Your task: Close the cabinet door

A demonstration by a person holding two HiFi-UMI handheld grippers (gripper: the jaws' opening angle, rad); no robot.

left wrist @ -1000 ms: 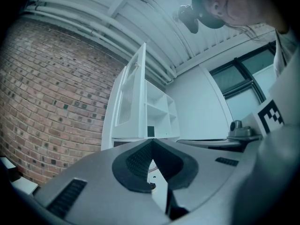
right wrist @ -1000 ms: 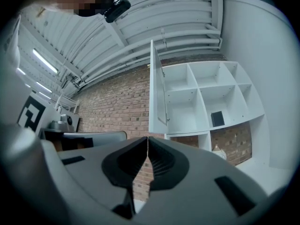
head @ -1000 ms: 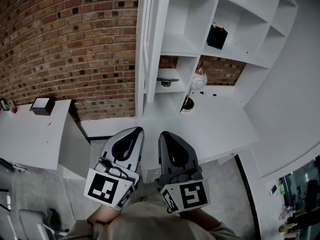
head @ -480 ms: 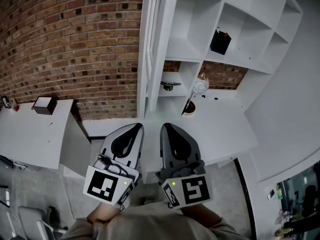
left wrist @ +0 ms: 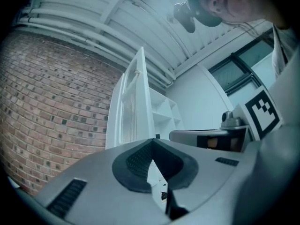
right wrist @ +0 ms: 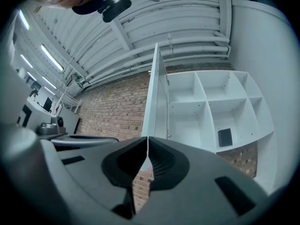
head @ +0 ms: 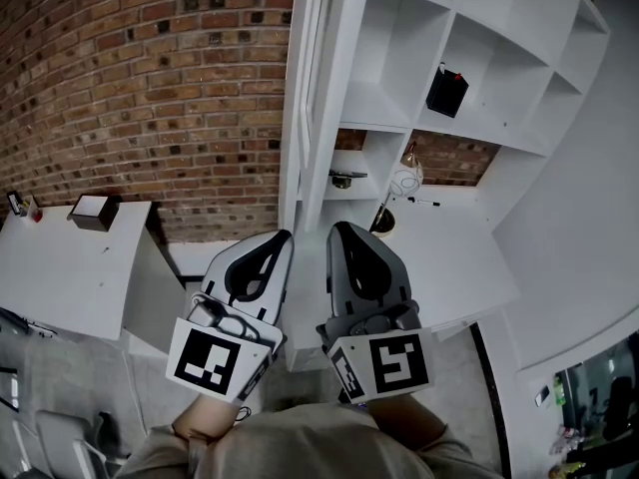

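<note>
Scanning from the left, we've got the red-brown brick wall (head: 150, 78) filling that side, and low beneath it a white side table (head: 60, 277) with a small dark box (head: 92, 211) on its top, well away from the action

Next in, the left gripper (head: 279, 237), grey-shelled, its two jaws pressed together with nothing between them. Its own view confirms it: the ribbed pads meet at the tip

And right above, there's our target: the tall white slatted cabinet door (head: 312, 98), swung wide open and standing edge-on to us, so we see little more than its thin edge. It juts out from the left side of the cabinet, apart from both grippers

Beside the left one sits the right gripper (head: 339, 230), jaws closed too and empty. We'd say both are shut because this door wants a push, not a pinch; a closed tip makes a firm blunt pusher

Further right, the white open-shelved cabinet (head: 499, 63) shows its bare compartments, one holding a flat black object (head: 446, 90). Nothing sticks out past the shelf fronts as far as we can see, so the door's swing looks free
</note>
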